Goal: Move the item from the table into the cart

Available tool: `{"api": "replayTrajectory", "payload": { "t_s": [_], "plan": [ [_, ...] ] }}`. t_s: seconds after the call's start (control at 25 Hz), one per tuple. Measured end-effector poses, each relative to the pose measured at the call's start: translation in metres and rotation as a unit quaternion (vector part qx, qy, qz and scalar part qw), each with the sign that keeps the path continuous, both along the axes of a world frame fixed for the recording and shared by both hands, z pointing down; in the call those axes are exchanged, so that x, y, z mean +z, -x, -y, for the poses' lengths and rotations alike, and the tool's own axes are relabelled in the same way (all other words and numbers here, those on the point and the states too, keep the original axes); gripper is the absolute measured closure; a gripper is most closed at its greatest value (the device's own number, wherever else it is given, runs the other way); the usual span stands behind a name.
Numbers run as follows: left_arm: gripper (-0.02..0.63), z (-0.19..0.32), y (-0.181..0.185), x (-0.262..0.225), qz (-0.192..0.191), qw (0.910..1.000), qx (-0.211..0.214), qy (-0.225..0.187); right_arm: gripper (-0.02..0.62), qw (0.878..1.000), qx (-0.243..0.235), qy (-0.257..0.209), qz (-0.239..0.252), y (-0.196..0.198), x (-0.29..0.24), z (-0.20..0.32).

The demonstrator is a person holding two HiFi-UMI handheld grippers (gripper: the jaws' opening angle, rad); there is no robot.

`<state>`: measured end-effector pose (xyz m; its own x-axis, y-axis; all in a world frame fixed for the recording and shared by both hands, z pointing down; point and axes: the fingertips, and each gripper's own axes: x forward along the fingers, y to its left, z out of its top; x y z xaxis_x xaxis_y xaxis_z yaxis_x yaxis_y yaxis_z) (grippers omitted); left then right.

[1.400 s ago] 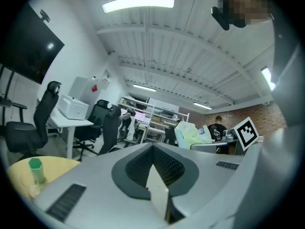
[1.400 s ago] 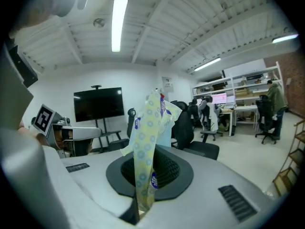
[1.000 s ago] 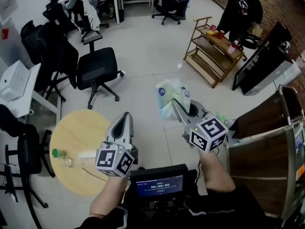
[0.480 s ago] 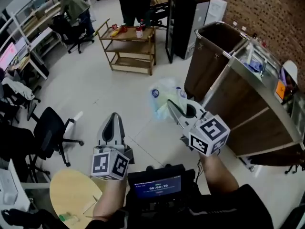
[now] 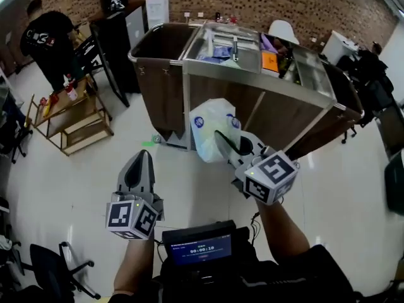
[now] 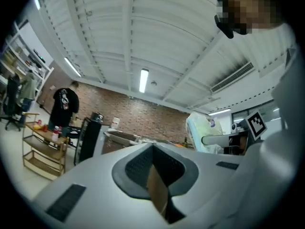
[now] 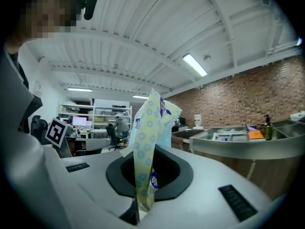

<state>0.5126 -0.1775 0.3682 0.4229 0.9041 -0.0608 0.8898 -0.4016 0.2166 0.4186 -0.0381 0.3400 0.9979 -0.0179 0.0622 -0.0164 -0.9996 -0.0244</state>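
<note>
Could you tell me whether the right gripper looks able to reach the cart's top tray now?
Probably yes: the right gripper, shut on the plastic pack, faces the cart, nothing stands between them, and the top tray is uncovered.

The grey left hand-held gripper (image 5: pixel 142 156) points forward and level, its jaws pressed together, with its marker cube (image 5: pixel 131 216) over the bare left forearm (image 5: pixel 134 267). The grey right hand-held gripper (image 5: pixel 219 136) is just beside it, reaching a little further ahead and angled inward. Its jaws are clamped on a pale plastic packet with blue print (image 5: pixel 211 122). The bare right forearm (image 5: pixel 282 235) stretches out behind it.
</note>
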Motion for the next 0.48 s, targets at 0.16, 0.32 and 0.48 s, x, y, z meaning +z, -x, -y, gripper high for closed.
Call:
{"api": "replayTrajectory", "payload": {
  "t_s": [0.16, 0.32, 0.48],
  "plan": [
    [0.600, -0.120, 0.073, -0.008, -0.010, 0.9959, 0.088, -0.020, 0.595, 0.997, 0.073, -0.002, 0.008, 0.090, -0.002, -0.103],
    [0.600, -0.252, 0.159, -0.025, -0.023, 0.9863, 0.164, -0.003, 0.595, 0.990, 0.142, 0.006, -0.005, 0.199, -0.014, -0.206],
    [0.600, -0.359, 0.254, -0.041, -0.031, 0.9718, 0.234, 0.000, 0.595, 0.980, 0.196, 0.019, -0.008, 0.293, -0.028, -0.298]
  ]
}}
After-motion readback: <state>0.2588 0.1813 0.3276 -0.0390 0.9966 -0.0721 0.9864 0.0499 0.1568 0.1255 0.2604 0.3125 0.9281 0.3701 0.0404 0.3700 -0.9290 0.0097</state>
